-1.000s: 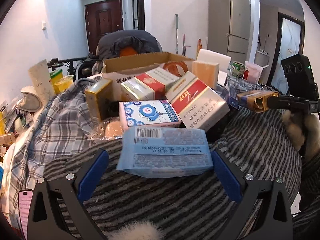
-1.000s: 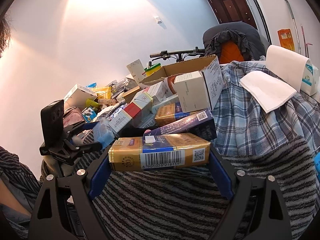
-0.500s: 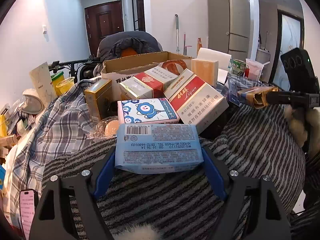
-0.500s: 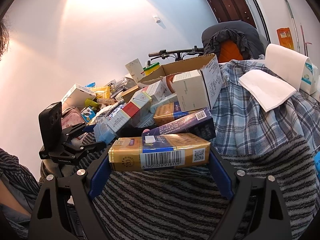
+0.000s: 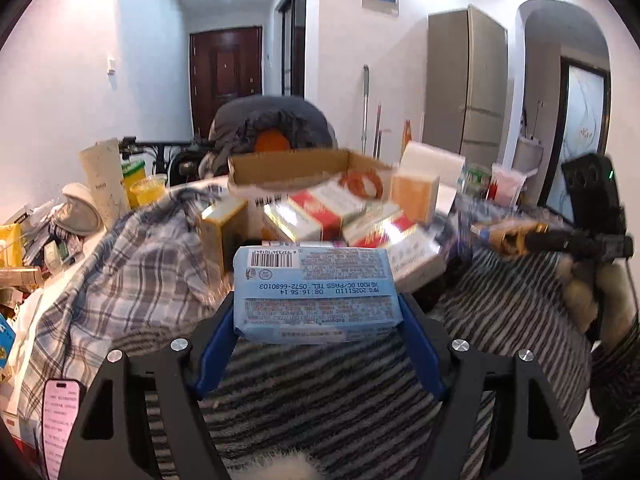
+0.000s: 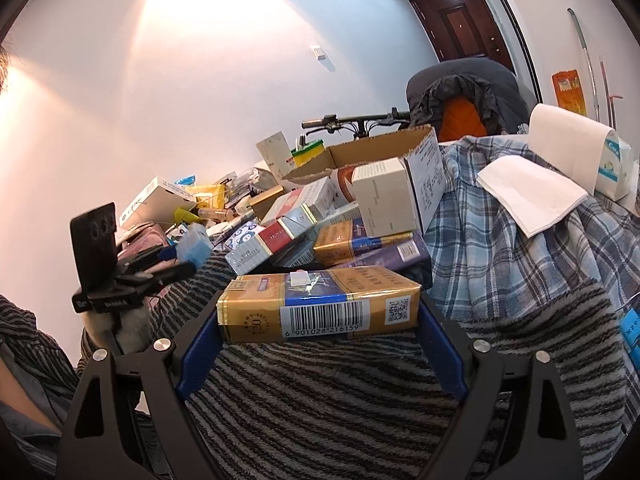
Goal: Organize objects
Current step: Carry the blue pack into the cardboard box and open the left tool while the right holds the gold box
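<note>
A light blue wipes pack point(image 5: 316, 292) with a barcode sits between the blue pads of my left gripper point(image 5: 317, 312). Its jaws are closing and the pads press on the pack's two ends, holding it above the striped blanket. My right gripper point(image 6: 320, 316) is shut on a gold and blue carton point(image 6: 320, 300) with a barcode, held level over the same blanket. In the left wrist view the right gripper point(image 5: 508, 236) shows at the right with its gold carton. The right wrist view shows the left gripper point(image 6: 176, 256) at the left with the blue pack point(image 6: 196, 244).
A heap of red, white and gold boxes point(image 5: 344, 216) lies ahead, before an open cardboard box point(image 5: 288, 164). A grey striped blanket point(image 6: 320, 400) and a plaid shirt point(image 5: 132, 264) cover the surface. A phone point(image 5: 60, 412) lies at lower left. A paper roll point(image 6: 568, 140) stands at right.
The left jaws went from wide apart to closed on the blue pack and lifted it off the blanket. The right gripper and its gold carton stayed still.
</note>
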The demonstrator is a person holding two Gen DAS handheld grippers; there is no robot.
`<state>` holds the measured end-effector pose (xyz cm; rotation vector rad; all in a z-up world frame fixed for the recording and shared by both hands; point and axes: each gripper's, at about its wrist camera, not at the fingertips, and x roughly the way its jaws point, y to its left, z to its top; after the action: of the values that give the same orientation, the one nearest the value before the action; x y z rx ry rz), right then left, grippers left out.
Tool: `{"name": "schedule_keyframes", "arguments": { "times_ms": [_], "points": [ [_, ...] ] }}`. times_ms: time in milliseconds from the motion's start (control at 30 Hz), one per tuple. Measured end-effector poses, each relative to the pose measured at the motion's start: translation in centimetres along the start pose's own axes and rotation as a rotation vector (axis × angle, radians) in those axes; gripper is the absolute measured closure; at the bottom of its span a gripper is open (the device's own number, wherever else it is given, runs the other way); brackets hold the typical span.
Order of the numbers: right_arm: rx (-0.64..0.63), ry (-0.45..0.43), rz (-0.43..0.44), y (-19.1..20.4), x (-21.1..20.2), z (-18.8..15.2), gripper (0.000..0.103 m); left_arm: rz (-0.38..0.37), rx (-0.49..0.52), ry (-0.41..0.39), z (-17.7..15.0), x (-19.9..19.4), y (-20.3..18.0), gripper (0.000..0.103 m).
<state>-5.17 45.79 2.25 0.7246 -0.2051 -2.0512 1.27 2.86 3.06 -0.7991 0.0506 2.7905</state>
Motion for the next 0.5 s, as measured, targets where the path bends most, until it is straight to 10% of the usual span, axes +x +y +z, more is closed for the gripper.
{"name": "schedule_keyframes", "arguments": {
  "times_ms": [500],
  "points": [
    [0.008, -0.024, -0.005, -0.1, -0.4, -0.1, 0.015, 0.072, -0.030, -0.142, 14.1, 0.0, 0.5, 0.025]
  ]
}}
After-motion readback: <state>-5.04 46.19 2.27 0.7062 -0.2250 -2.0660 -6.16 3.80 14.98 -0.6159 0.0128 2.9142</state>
